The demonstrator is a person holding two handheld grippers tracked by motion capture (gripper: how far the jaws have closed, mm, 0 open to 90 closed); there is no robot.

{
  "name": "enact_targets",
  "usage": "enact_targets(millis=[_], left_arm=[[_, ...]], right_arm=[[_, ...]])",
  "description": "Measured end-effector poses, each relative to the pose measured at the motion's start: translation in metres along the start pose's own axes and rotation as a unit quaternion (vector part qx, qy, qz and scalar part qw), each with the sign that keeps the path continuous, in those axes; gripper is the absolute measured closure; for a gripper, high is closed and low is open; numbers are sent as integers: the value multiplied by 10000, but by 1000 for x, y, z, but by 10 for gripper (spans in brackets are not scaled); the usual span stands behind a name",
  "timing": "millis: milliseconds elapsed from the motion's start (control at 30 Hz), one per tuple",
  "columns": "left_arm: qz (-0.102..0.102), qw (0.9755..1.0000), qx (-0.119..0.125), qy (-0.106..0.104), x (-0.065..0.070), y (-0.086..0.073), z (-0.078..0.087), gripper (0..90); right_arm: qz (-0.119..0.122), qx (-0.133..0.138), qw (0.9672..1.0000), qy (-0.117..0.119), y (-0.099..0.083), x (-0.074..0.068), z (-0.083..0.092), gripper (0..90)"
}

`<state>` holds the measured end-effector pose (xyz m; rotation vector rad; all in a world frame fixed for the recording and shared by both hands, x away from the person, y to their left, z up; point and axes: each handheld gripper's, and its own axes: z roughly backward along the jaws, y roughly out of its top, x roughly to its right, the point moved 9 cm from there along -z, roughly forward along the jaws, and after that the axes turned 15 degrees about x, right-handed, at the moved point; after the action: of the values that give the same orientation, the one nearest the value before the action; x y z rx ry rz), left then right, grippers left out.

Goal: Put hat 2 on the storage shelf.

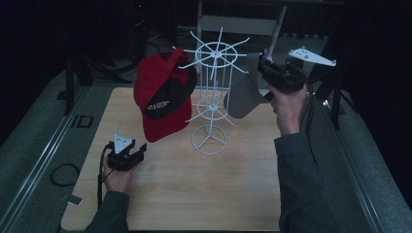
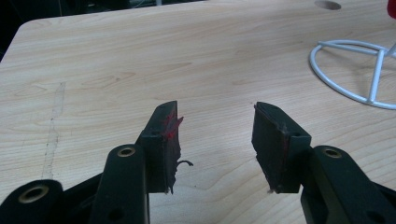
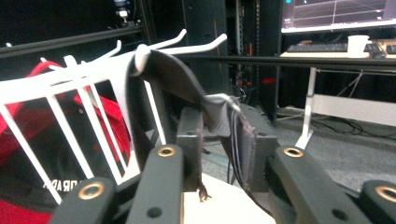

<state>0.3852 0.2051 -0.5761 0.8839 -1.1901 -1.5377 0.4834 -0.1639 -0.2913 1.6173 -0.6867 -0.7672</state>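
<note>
Grey cap (image 1: 241, 94) hangs from a hook of the white wire rack (image 1: 212, 97), draped just in front of the right gripper (image 1: 262, 65). Its fabric strap (image 3: 219, 116) lies between the jaws, which stand slightly parted, not pressing it. Beyond the rack hangs a red cap (image 1: 163, 94). Left gripper (image 2: 215, 135) rests low over the wooden table (image 2: 140, 56), jaws spread and holding nothing.

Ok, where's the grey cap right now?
In the high view the grey cap hangs off a right-side prong of the white wire rack, at the right gripper, opposite the red cap.
</note>
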Motion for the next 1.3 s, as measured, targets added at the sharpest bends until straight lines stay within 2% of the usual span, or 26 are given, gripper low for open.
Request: enact_targets(millis=[267, 567, 700, 1300], left_arm=[[-4, 10000, -5, -3, 0, 0, 0, 518], [2, 10000, -9, -2, 0, 0, 0, 518], [-19, 10000, -24, -16, 1, -1, 0, 518], [-21, 10000, -41, -29, 2, -2, -1, 518]], right_arm=[[-59, 10, 10000, 20, -4, 2, 3, 655], [-148, 153, 9998, 39, -2, 8, 17, 542], [-113, 150, 9998, 31, -3, 12, 23, 502], [-99, 202, 9997, 48, -10, 24, 47, 404]])
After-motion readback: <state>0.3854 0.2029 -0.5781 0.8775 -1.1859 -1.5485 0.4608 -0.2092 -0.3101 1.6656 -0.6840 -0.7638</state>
